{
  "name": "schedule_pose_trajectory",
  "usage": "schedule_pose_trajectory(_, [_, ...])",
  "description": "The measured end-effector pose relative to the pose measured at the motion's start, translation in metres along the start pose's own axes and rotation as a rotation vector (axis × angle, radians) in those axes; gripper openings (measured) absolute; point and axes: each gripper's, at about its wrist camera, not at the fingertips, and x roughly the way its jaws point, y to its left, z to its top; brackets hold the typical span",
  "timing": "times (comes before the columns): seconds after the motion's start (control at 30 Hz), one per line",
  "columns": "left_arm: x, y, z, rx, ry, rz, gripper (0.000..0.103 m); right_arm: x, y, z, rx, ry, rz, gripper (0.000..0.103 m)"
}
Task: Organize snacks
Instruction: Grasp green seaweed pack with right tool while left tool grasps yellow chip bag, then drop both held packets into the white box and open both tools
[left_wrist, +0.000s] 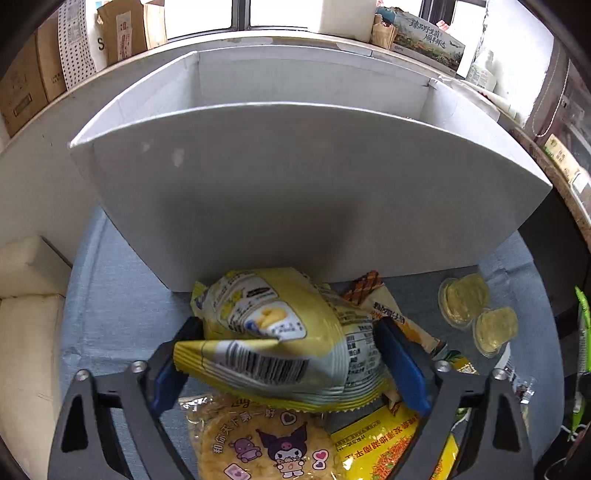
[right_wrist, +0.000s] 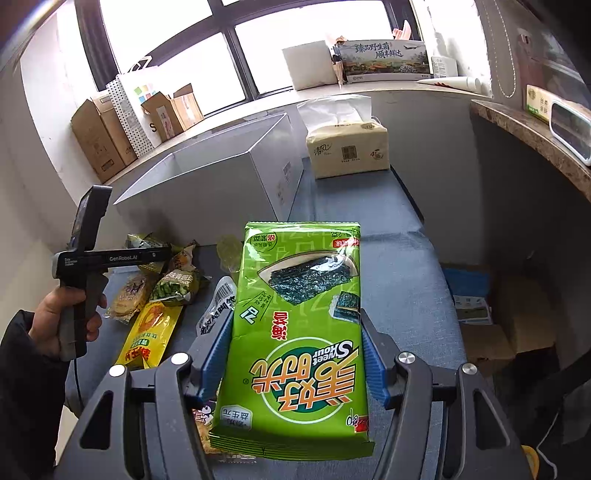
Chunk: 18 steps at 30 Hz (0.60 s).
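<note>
**Holding a snack in each gripper**

Gripping a yellow bag (left_wrist: 280, 339), the left gripper (left_wrist: 291, 354) has its jaws closed on it before the white box (left_wrist: 295, 177). Only the right view shows the right gripper (right_wrist: 295, 354) clamping a green seaweed pack (right_wrist: 295, 332) reading "Sweet Hour" above the desk (right_wrist: 388, 229); the tool's handle reads "GenRobot.AI". Two jelly cups (left_wrist: 476, 314) show left.

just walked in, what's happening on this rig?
Snack sorting, mid-run. The left hand-held gripper is shut on a yellow snack bag, held just in front of the open white box. The right hand-held gripper is shut on a green seaweed pack, above the blue cloth. More snacks, including two jelly cups, lie loose on the cloth.
</note>
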Motion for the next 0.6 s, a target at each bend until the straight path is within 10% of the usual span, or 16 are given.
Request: schedule_pose_trajectory(0.6, [-0.17, 0.013, -0.062, -0.065, -0.253, -0.154, 0.083, -0.017, 0.029, 0.014, -0.061, -0.056, 0.067, 0.067])
